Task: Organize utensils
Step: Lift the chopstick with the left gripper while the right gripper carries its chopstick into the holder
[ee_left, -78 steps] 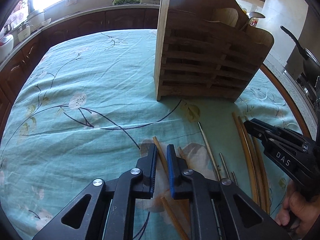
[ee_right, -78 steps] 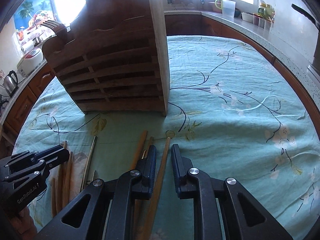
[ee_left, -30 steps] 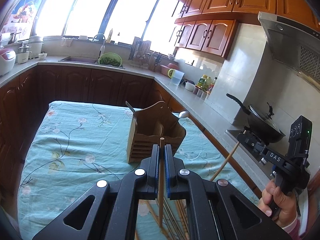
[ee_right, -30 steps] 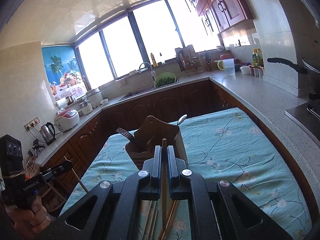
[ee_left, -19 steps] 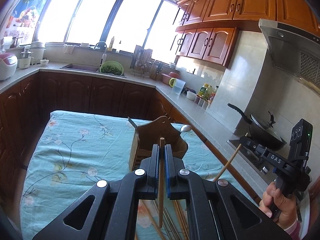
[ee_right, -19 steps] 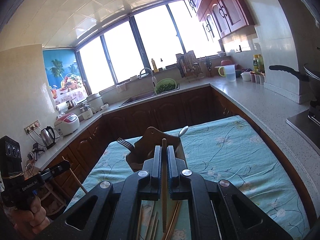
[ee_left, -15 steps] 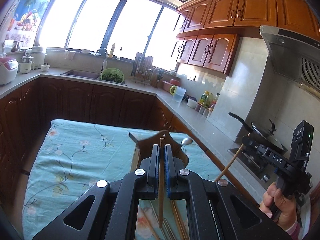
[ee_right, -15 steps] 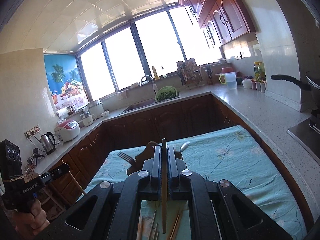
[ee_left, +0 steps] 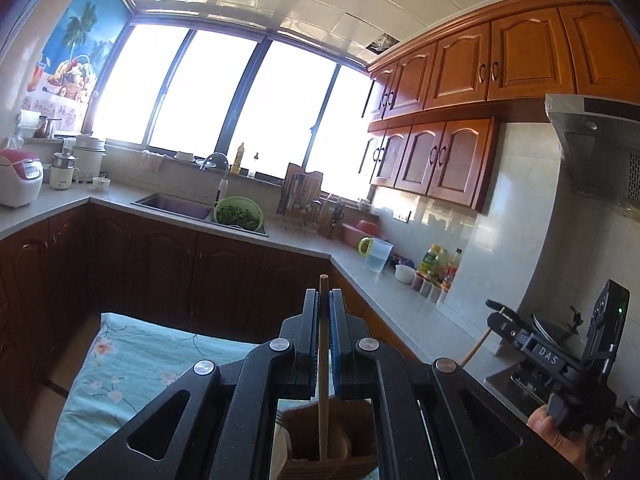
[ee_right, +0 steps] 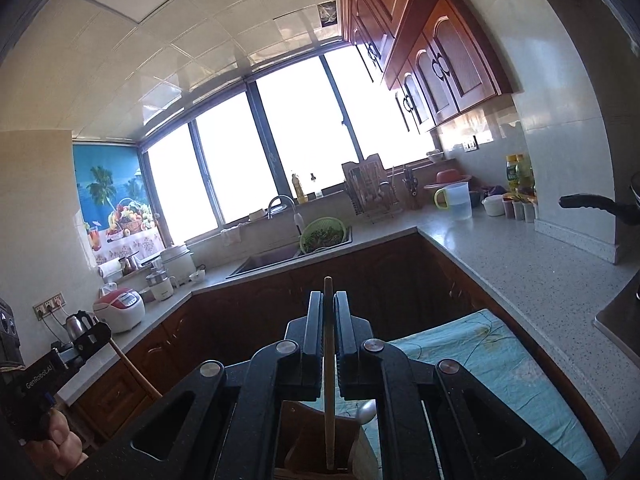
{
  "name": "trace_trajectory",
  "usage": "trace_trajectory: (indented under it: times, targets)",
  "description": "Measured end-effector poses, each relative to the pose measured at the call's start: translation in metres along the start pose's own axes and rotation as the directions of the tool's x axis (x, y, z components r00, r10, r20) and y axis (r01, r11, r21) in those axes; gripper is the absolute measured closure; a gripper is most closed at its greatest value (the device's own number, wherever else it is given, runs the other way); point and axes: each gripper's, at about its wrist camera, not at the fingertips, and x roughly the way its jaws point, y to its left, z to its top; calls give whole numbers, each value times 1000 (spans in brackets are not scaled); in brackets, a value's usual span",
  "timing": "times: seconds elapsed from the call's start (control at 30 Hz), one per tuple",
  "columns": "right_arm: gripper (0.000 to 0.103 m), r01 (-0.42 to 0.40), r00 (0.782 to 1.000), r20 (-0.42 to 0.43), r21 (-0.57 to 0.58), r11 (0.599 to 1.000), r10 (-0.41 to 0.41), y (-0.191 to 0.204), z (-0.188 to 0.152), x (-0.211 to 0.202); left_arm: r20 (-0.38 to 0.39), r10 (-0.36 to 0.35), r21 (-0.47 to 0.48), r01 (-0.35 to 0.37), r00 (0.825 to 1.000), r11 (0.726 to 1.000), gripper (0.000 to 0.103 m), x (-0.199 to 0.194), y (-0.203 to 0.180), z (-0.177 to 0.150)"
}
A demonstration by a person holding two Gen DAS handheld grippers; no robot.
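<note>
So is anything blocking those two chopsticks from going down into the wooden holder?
Nothing visible does. The left gripper holds its chopstick upright with the lower end at the wooden holder; the right gripper does likewise with its chopstick. A spoon stands off to one side.
</note>
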Motion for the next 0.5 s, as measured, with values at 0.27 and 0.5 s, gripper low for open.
trace_trajectory:
  times: [0.27,0.5]
  targets:
    - [98,25,999,-46,17,1000,-25,-17,-45,33,-65,54,-48,-57,996,997,100,62,10,-64]
    - [98,45,995,-96,46,998,-40,-30,-70,46,-132,67,-53,-74,989,996,99,97,15,-96]
